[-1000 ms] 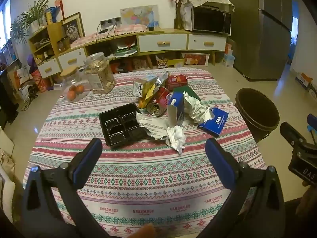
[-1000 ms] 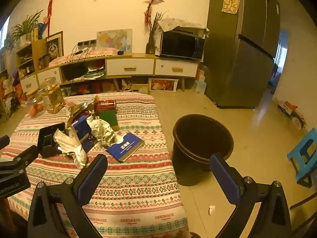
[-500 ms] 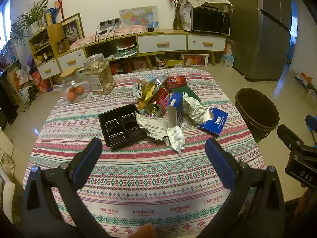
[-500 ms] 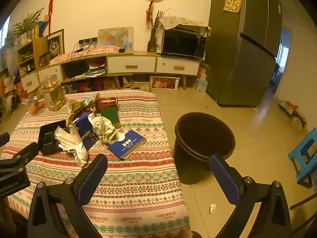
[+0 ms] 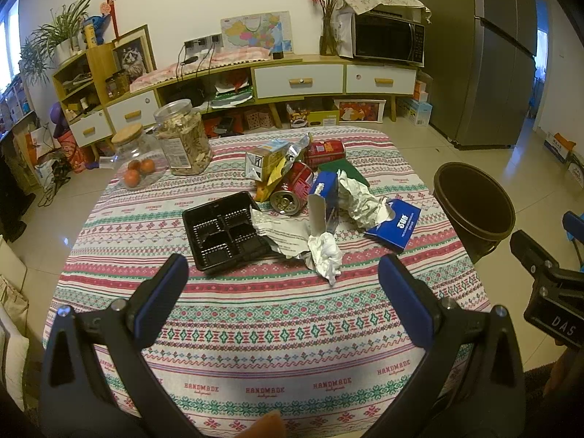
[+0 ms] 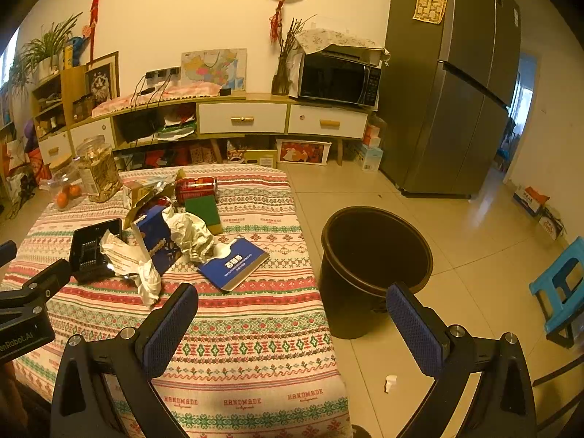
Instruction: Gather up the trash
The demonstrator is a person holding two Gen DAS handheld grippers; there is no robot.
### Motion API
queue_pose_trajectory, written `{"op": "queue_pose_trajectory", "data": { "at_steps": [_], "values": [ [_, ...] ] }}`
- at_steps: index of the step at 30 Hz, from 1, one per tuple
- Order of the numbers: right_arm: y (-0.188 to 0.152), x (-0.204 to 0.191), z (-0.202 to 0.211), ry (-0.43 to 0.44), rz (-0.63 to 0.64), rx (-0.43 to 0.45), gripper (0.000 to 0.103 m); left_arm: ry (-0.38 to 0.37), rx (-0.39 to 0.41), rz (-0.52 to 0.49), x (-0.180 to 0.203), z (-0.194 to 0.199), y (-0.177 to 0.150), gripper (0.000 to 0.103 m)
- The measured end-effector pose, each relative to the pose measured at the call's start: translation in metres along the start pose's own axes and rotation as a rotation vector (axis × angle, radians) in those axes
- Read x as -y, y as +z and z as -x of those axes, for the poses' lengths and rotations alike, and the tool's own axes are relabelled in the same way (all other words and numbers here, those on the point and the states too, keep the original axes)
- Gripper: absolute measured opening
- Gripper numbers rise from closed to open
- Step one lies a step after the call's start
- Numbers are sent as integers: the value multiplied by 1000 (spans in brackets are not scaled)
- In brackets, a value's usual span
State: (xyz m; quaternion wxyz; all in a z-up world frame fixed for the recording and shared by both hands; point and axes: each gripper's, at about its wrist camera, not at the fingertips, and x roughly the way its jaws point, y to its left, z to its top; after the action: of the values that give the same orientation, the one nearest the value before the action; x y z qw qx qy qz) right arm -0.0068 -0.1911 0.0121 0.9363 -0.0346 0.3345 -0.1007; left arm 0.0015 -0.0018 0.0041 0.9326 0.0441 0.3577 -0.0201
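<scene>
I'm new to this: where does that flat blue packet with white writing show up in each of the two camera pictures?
Left wrist view: the blue packet lies right of centre on the tablecloth, at the right edge of the trash pile.
Right wrist view: the blue packet lies left of centre, near the table's right edge.
Shared landmark: the dark bin stands on the floor just right of the packet in both.

Bare tablecloth (image 5: pixel 277 314) lies open before the trash pile (image 5: pixel 303 200).

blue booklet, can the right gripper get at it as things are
Probably yes. The blue booklet lies flat at the pile's bin-side edge, only crumpled paper overlapping its far corner. The right gripper is open, with bare tablecloth between.
</scene>
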Motion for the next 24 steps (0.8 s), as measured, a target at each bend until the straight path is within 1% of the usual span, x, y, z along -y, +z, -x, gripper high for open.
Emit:
{"op": "queue_pose_trajectory", "data": {
  "at_steps": [24],
  "values": [
    [-1,-1,0,-1,4,-2,103,-1,2,1,0,-1,-2,103]
  ]
}}
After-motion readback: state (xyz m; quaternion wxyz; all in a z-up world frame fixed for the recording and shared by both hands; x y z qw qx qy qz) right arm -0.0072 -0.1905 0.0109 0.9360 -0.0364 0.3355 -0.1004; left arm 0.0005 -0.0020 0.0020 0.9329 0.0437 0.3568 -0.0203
